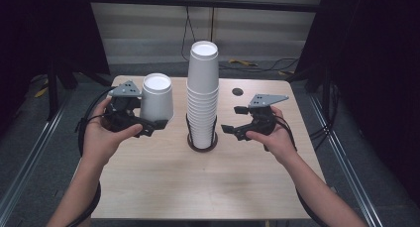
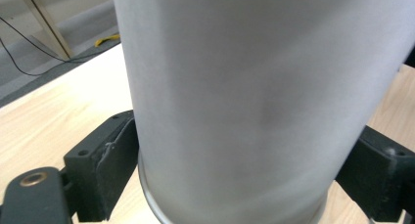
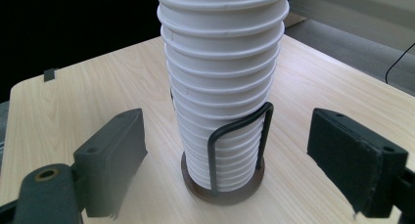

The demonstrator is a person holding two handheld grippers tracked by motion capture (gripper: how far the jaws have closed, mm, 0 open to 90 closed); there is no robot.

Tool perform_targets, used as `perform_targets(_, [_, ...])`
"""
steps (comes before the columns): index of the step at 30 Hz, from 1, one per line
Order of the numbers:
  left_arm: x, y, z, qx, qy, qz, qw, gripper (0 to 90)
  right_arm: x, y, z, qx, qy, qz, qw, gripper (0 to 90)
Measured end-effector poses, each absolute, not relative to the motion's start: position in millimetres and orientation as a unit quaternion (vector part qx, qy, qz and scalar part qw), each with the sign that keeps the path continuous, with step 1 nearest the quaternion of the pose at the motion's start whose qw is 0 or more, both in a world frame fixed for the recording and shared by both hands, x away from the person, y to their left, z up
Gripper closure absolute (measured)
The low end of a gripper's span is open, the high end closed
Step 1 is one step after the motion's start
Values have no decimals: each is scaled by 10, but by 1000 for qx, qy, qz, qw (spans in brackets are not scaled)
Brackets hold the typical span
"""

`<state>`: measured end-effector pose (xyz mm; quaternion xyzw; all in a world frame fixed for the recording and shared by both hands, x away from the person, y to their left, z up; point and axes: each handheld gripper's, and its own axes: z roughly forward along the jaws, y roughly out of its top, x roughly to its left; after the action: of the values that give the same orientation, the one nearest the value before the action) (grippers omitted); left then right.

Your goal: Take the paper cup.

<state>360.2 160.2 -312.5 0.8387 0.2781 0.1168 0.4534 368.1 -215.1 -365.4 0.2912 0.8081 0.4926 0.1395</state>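
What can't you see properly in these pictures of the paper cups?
- Top of the single cup: cut off by the upper edge of the left gripper view.
- Its far side: hidden by the cup itself.
- Top of the cup stack: cut off by the upper edge of the right gripper view.
- How many cups are stacked: rims too small in the high view.
- Base of the wire holder: partly hidden by the stack.
- Small dark round mark on the table: too small to identify.

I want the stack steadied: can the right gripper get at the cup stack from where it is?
Probably yes: the right gripper is open, facing the cup stack, with bare table between them.
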Motion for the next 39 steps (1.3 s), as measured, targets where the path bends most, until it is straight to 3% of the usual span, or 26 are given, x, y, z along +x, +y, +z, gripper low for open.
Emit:
perform_targets(12, [3467,1529,-3297,860,258,99,428,136,3635,-2219,-3721,292,804,502,127,138])
perform_targets(28, [3337,1253,-3502,914,212,94,332,143,3553,-2222,-3782,223,825,511,85,137])
perform_targets(39, [3294,1123,-3591,932,192,76,298,151,3511,-2225,-3865,186,835,515,59,135])
